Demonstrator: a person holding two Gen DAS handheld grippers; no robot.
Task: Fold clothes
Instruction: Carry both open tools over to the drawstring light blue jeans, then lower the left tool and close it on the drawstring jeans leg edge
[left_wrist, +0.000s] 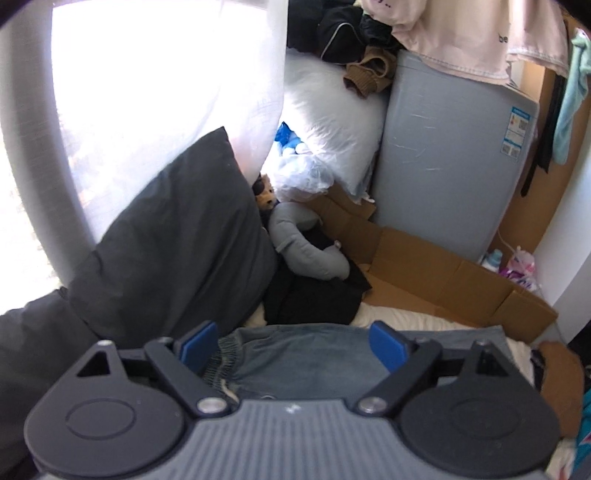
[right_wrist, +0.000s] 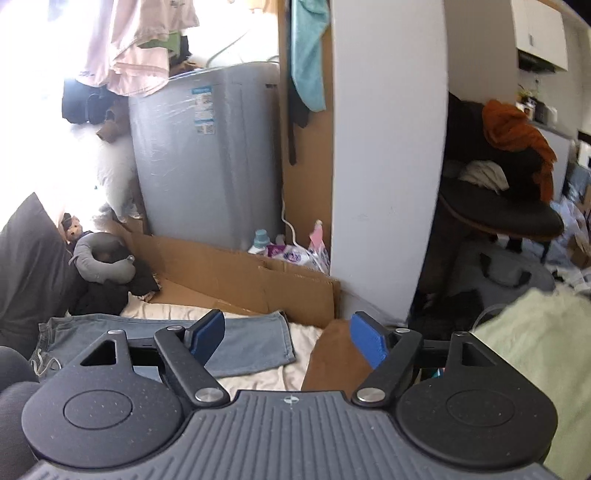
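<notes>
A pair of faded blue jeans (left_wrist: 303, 354) lies flat on a cream sheet (left_wrist: 406, 317) on the bed. In the left wrist view my left gripper (left_wrist: 293, 345) is open, its blue pads (left_wrist: 199, 345) spread over the waistband end with the drawstring. In the right wrist view the jeans (right_wrist: 255, 343) stretch left to right, leg hem to the right. My right gripper (right_wrist: 290, 339) is open and empty above the hem end, its right pad (right_wrist: 369, 341) over a brown cushion (right_wrist: 332, 354).
A dark grey pillow (left_wrist: 177, 236), a grey neck pillow (left_wrist: 306, 240) and a black garment (left_wrist: 317, 295) lie at the bed's head. Flattened cardboard (right_wrist: 240, 273) lines the far side, before a grey washing machine (right_wrist: 207, 155). A pale green blanket (right_wrist: 535, 354) lies right.
</notes>
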